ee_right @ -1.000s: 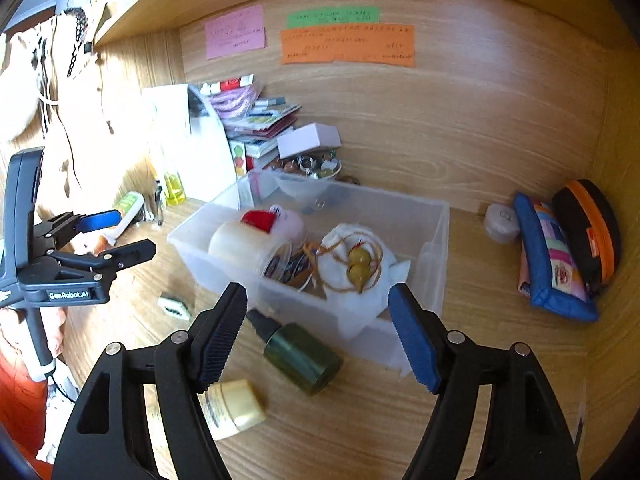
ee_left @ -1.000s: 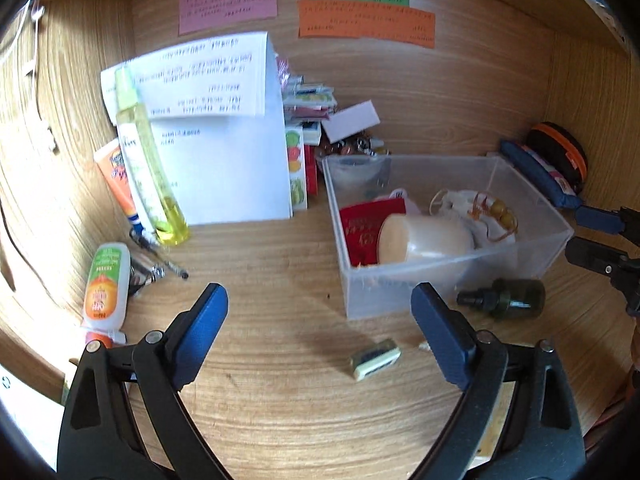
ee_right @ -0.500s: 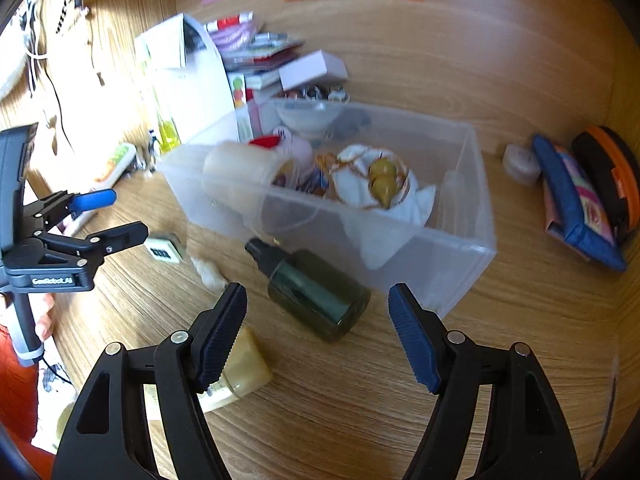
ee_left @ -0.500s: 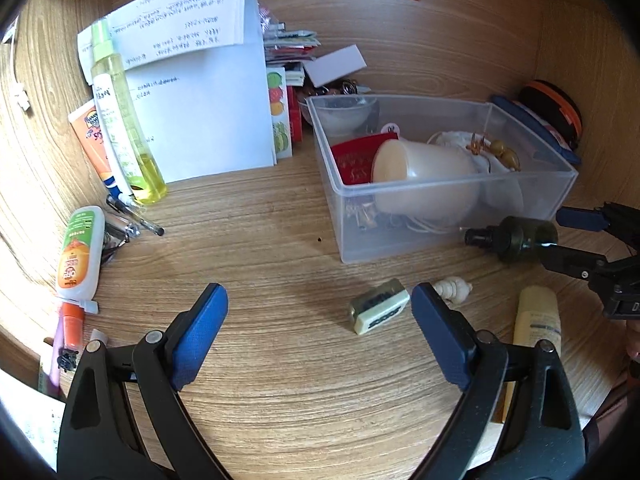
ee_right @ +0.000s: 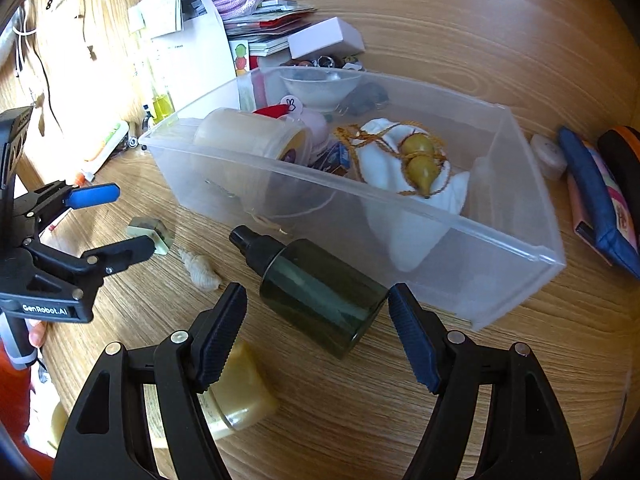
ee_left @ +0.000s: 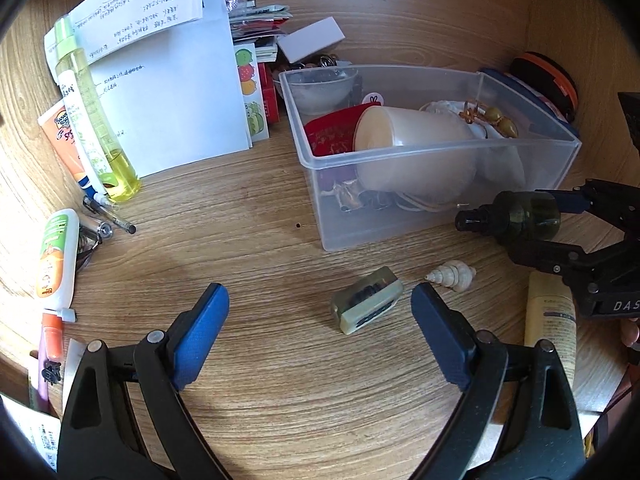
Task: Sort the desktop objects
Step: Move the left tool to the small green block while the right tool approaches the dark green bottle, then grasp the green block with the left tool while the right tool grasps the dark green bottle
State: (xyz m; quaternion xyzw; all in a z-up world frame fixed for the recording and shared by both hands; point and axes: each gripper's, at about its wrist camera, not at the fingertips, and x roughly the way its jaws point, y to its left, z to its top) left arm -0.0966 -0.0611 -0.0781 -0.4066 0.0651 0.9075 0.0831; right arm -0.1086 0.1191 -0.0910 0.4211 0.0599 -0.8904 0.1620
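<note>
My right gripper [ee_right: 316, 312] stands wide apart on either side of the dark green spray bottle [ee_right: 316, 280], which lies on its side on the wooden desk [ee_right: 400, 420] just in front of the clear plastic bin [ee_right: 440, 216], black nozzle pointing left. The blue pads flank the bottle's base without pressing it, as far as I can tell from this angle. My left gripper [ee_left: 320, 320] is likewise spread, holding nothing, with the small pale green block [ee_left: 366, 306] lying on the desk between its fingertips, nearer the right one. Just beyond that lies a cream spiral seashell [ee_left: 452, 276], and a cream tube [ee_left: 550, 320] lies partly under the other tool. Inside the bin I see a cream cup [ee_right: 250, 136] on its side, a red pouch [ee_left: 330, 136], a white cloth with olive gourd beads [ee_right: 424, 160] and a glass bowl [ee_right: 318, 86]. To the left stand a yellow spray bottle [ee_left: 94, 120], white papers [ee_left: 172, 92] and an orange-and-green tube [ee_left: 56, 256]. To the right of the bin lies a blue pencil case [ee_right: 596, 200].
</note>
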